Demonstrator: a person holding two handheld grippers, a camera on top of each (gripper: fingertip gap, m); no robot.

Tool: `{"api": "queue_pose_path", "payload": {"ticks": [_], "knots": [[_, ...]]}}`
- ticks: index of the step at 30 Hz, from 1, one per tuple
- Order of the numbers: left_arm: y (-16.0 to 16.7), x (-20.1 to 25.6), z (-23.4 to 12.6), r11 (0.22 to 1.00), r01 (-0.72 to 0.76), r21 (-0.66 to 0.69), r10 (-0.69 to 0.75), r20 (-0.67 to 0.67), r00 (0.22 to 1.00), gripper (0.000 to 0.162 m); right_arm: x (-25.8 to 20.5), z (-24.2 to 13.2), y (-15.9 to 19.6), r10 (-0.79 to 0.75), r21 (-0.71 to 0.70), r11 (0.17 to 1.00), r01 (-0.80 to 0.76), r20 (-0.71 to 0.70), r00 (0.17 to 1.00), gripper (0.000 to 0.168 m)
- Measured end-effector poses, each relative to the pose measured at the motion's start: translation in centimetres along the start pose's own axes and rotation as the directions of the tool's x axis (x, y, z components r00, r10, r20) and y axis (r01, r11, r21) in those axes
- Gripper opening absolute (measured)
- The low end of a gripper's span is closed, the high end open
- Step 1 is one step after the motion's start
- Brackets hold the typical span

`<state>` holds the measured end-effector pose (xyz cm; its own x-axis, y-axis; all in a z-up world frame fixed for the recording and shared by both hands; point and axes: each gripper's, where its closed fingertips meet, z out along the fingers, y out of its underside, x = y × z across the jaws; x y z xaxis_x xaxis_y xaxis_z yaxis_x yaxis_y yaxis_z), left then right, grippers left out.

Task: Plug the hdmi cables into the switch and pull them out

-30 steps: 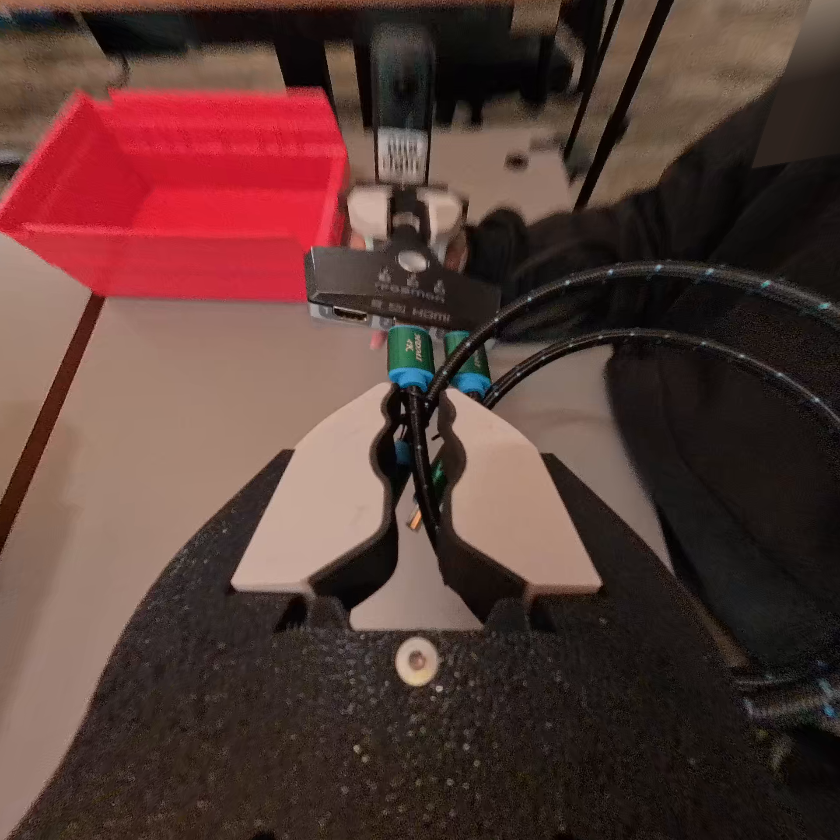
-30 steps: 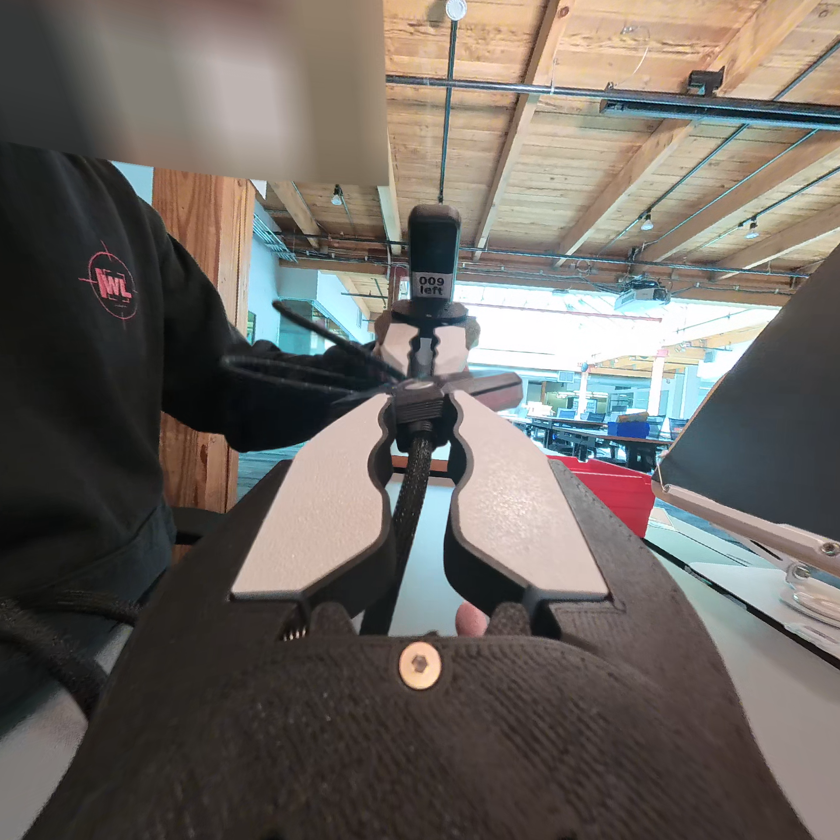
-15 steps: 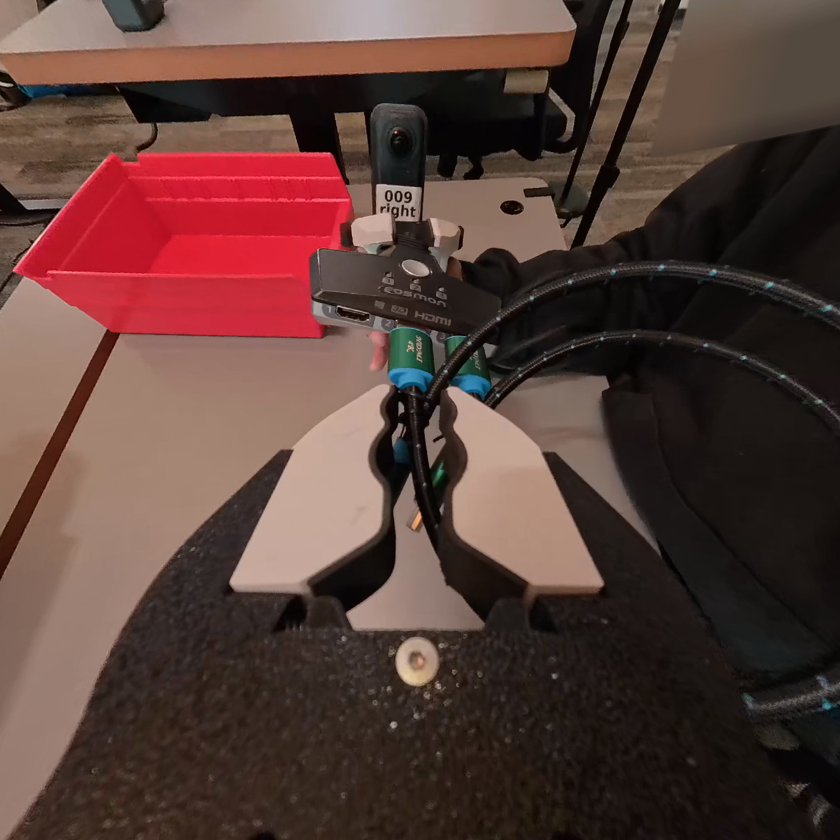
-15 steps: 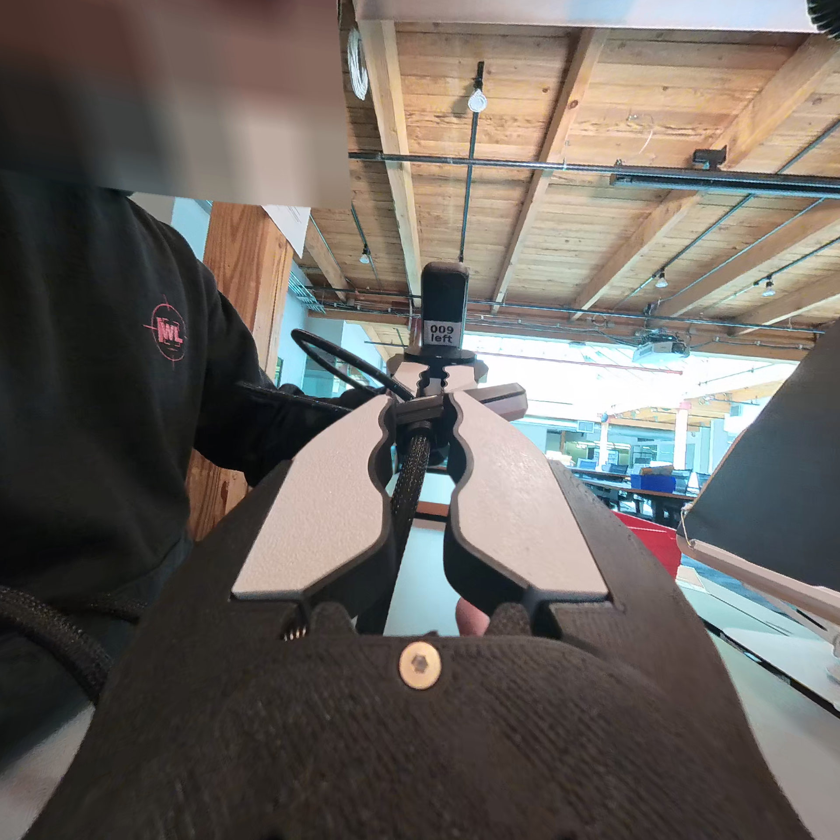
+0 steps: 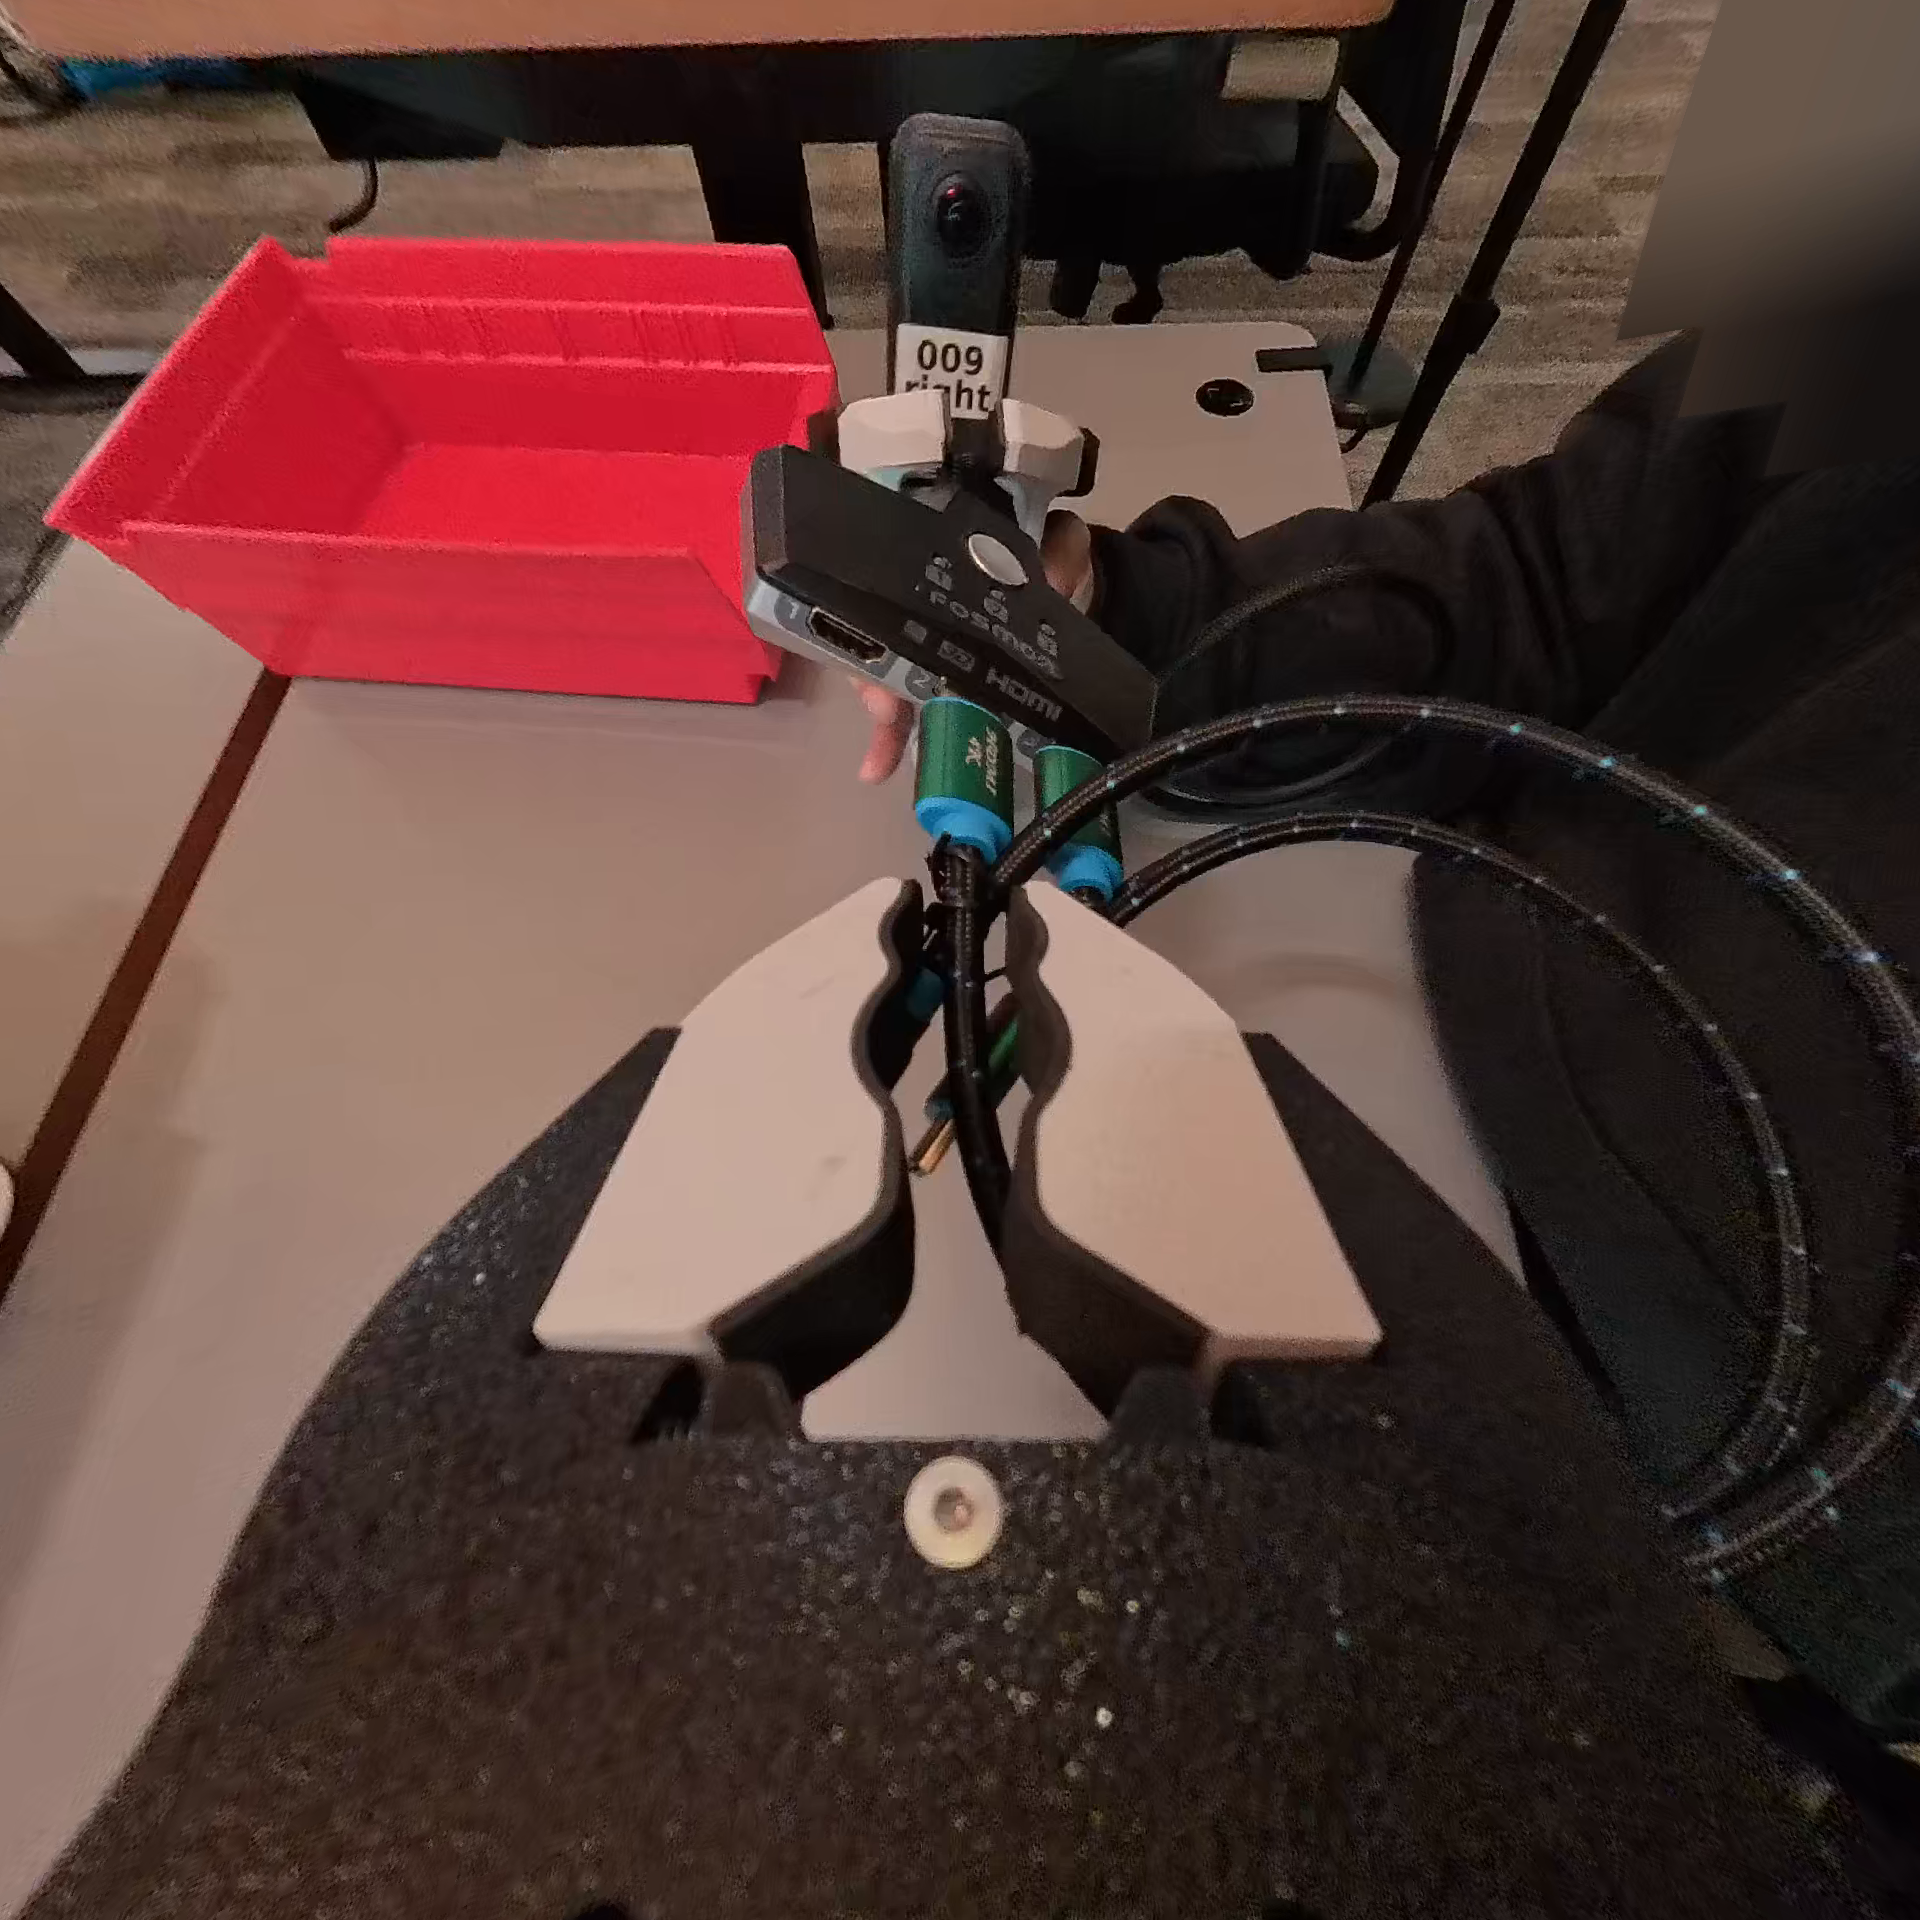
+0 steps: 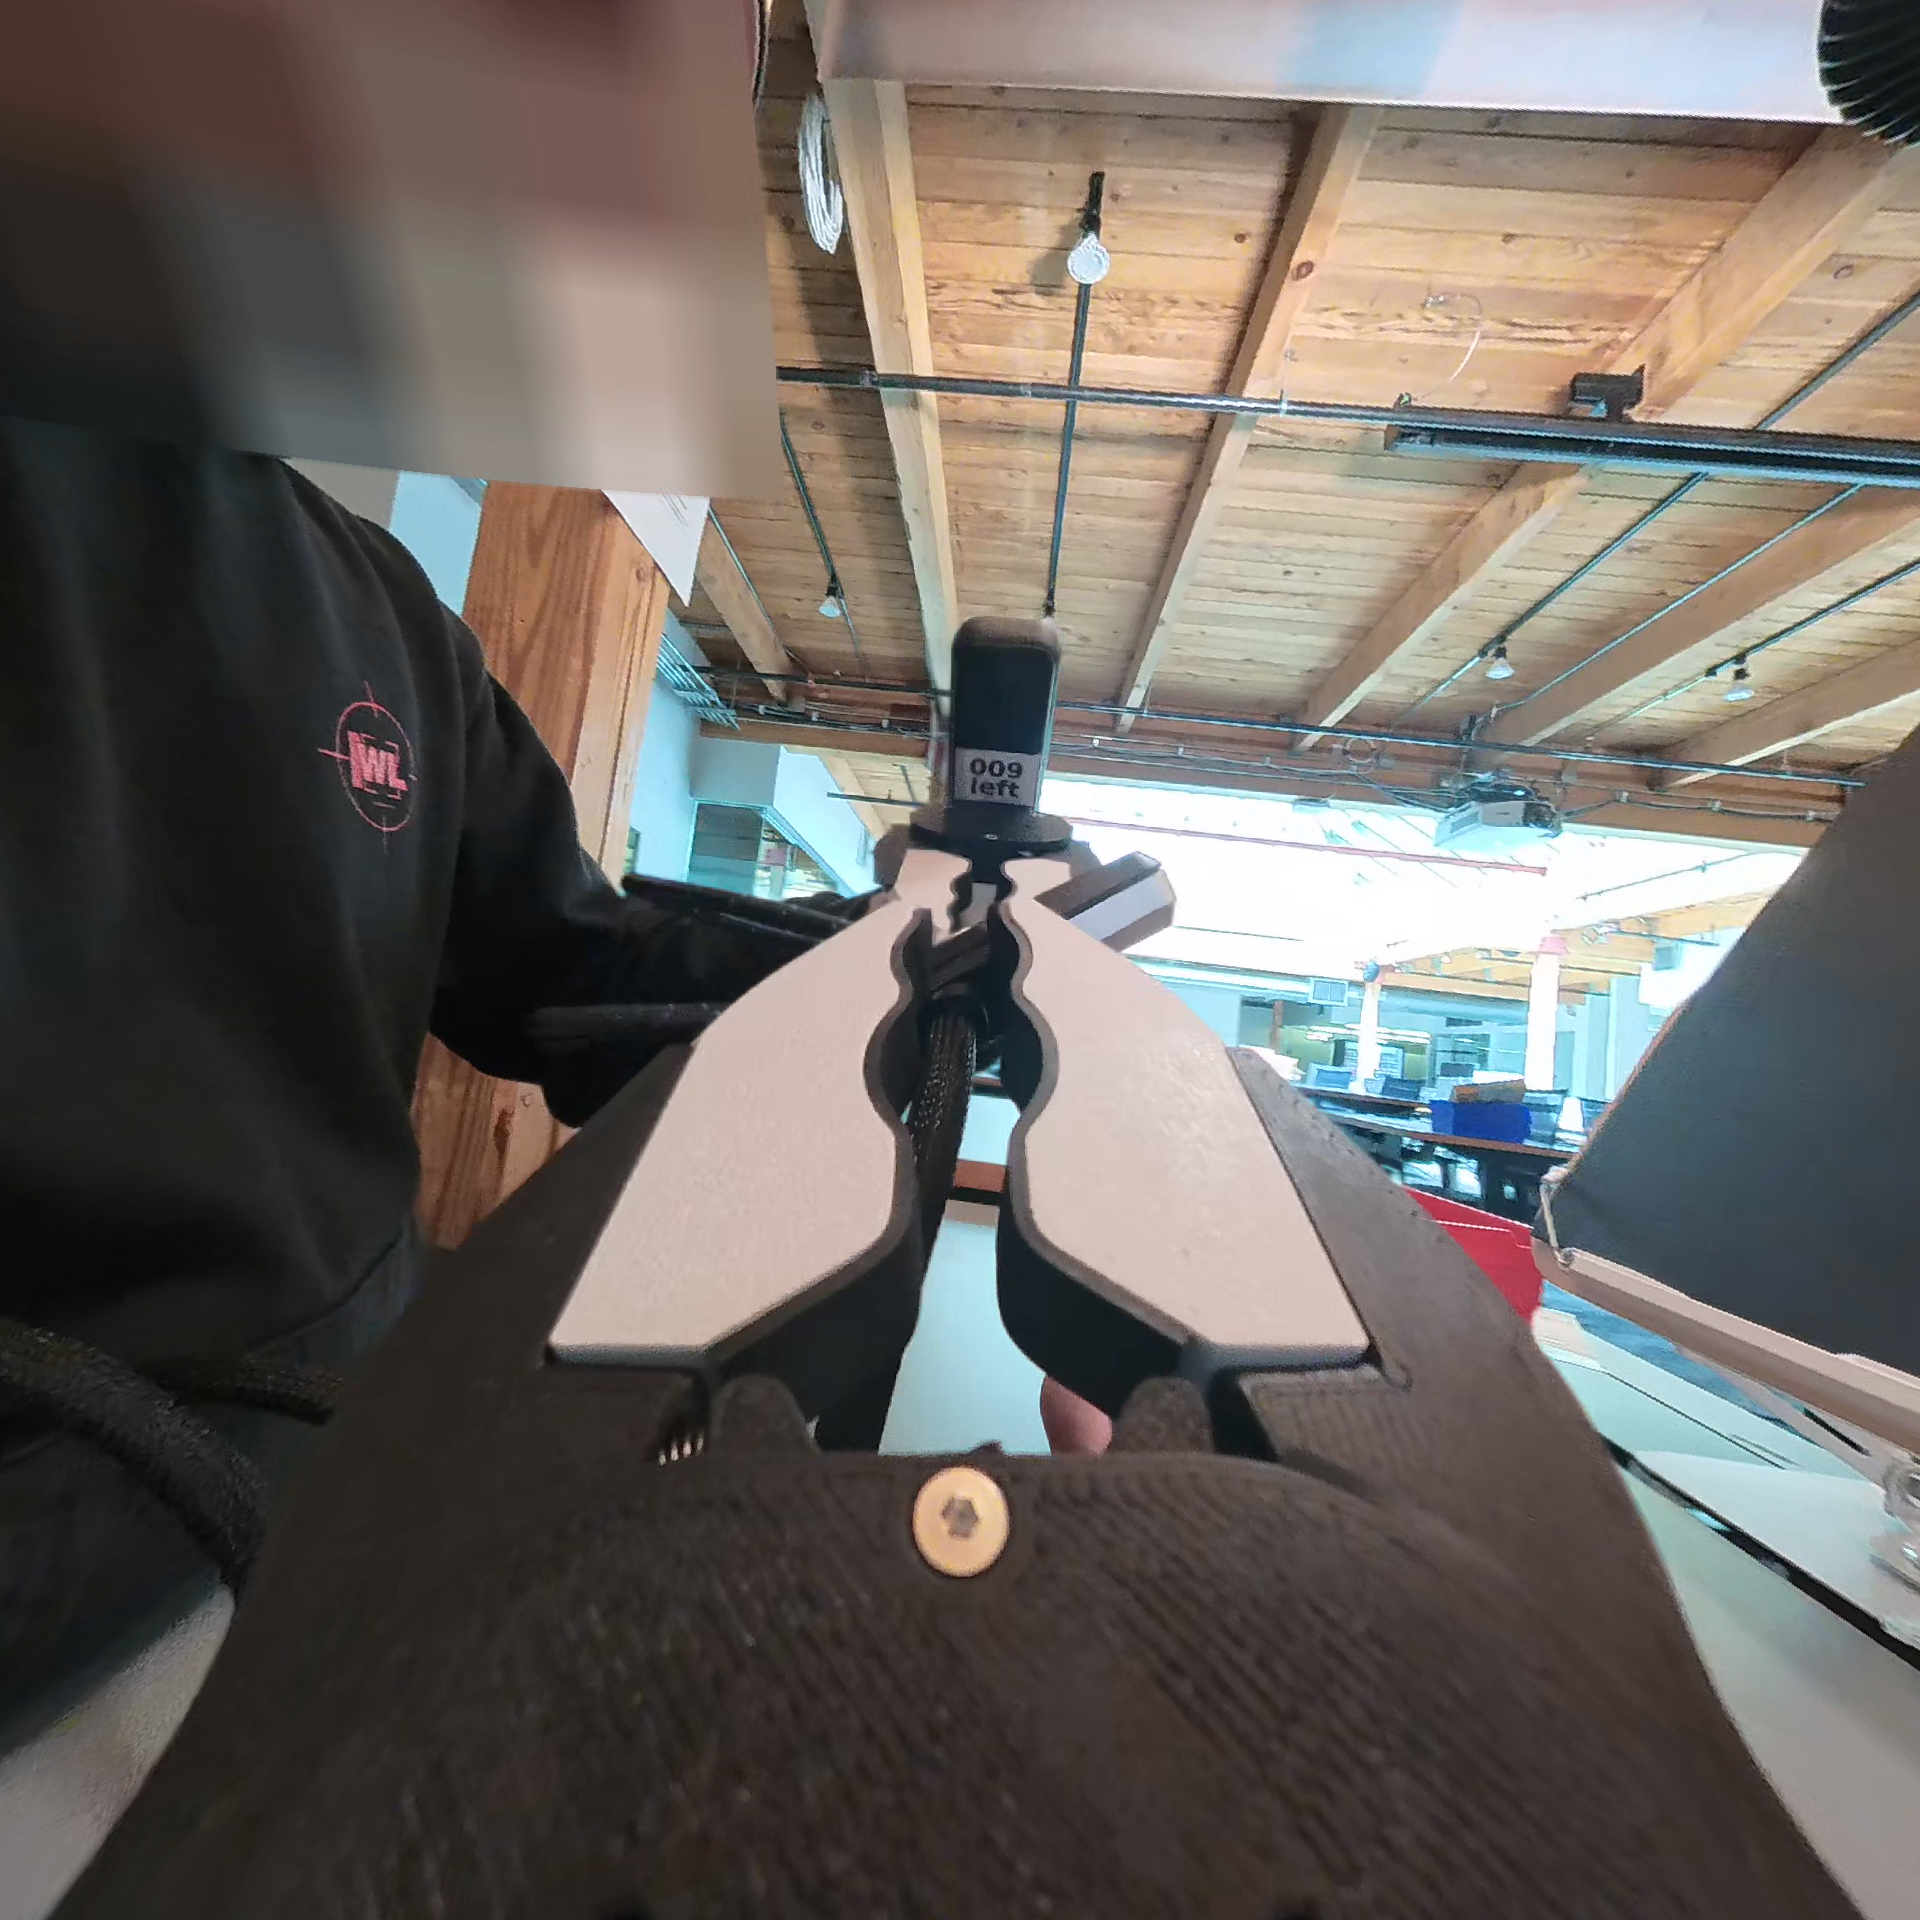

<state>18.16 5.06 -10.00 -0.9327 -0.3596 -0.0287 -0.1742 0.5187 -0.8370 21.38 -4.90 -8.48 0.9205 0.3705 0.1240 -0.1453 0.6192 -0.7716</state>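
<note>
Black braided HDMI cable (image 5: 977, 1039) runs between the fingers of your left gripper (image 5: 961, 914), which is clamped on it just behind its green plug (image 5: 961, 774). That plug and a second green plug (image 5: 1081, 810) sit side by side in the black HDMI switch (image 5: 935, 592); the port to their left is empty. Your right gripper (image 6: 961, 935) is closed on the switch's far end, holding it tilted above the grey counter (image 5: 520, 883). Beside it stands a red bin (image 5: 447, 499).
</note>
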Motion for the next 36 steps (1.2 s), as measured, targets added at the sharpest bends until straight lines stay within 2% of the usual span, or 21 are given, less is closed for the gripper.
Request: {"api": "queue_pose_path", "payload": {"ticks": [5, 10, 15, 20, 31, 33, 36], "knots": [[0.0, 0.1, -0.1, 0.981, 0.193, 0.024, -0.191, -0.078, 0.979, 0.014, -0.1, -0.1, 0.3, -0.124, -0.032, 0.992, 0.123, -0.028, 0.992, 0.012], [0.4, 0.8, -0.2, 0.91, 0.403, 0.096, -0.375, -0.223, 0.9, 0.013, 0.2, -0.1, 1.0, -0.17, -0.114, 0.98, 0.163, -0.054, 0.984, 0.024], [1.0, 0.6, -0.7, 0.841, 0.525, 0.135, -0.469, -0.304, 0.829, 0.013, 0.1, -0.1, 2.1, -0.185, -0.19, 0.966, 0.174, -0.042, 0.982, 0.032], [1.3, 0.8, -0.8, 0.828, 0.549, 0.118, -0.488, -0.332, 0.807, 0.012, -0.5, 0.4, 3.4, -0.154, -0.241, 0.959, 0.152, 0.008, 0.988, 0.025], [1.4, 0.0, -0.6, 0.804, 0.583, 0.122, -0.518, -0.34, 0.785, 0.013, 0.3, 0.3, 3.3, -0.083, -0.243, 0.968, 0.071, -0.039, 0.996, 0.022], [1.5, 0.0, -0.6, 0.836, 0.531, 0.137, -0.473, -0.309, 0.825, 0.013, 0.3, 0.3, 3.3, -0.041, -0.254, 0.967, 0.03, -0.04, 0.998, 0.023], [1.4, -0.2, -0.8, 0.917, 0.368, 0.151, -0.338, -0.191, 0.921, 0.015, 0.4, 0.4, 3.2, -0.01, -0.228, 0.974, 0.0, -0.043, 0.999, 0.023]]}}
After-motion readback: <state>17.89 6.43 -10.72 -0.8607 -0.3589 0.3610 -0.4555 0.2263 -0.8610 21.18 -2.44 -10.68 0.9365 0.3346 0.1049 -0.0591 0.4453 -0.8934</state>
